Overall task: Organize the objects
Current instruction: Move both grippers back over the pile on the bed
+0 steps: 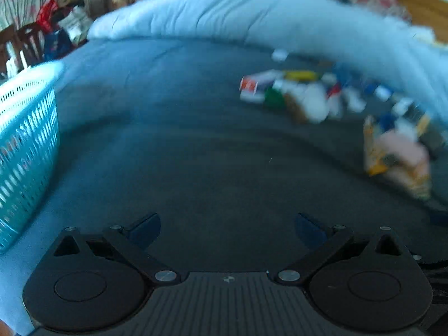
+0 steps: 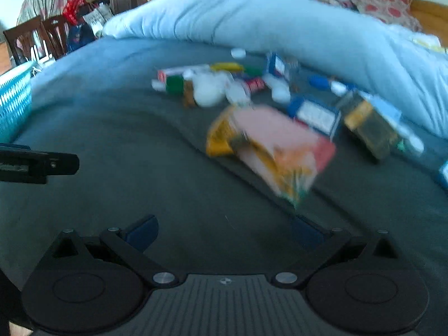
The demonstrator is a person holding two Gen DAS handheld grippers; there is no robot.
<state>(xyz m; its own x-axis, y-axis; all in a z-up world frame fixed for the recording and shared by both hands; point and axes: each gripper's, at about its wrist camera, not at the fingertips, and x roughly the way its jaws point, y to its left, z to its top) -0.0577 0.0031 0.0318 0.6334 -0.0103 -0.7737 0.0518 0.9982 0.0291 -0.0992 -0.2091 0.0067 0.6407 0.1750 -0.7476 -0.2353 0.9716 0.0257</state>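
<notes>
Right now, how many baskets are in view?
1: a teal basket at the left edge of the bed, far left of the pile; the right wrist view shows its corner. Others may be out of frame.

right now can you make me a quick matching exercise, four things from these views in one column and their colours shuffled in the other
Things:
1. basket
2. blanket
3. carton
4. cap

Colours:
a. pink and orange
b. green
c. turquoise
d. pale blue

Pairs: 1-c, 2-d, 3-a, 4-b
</notes>
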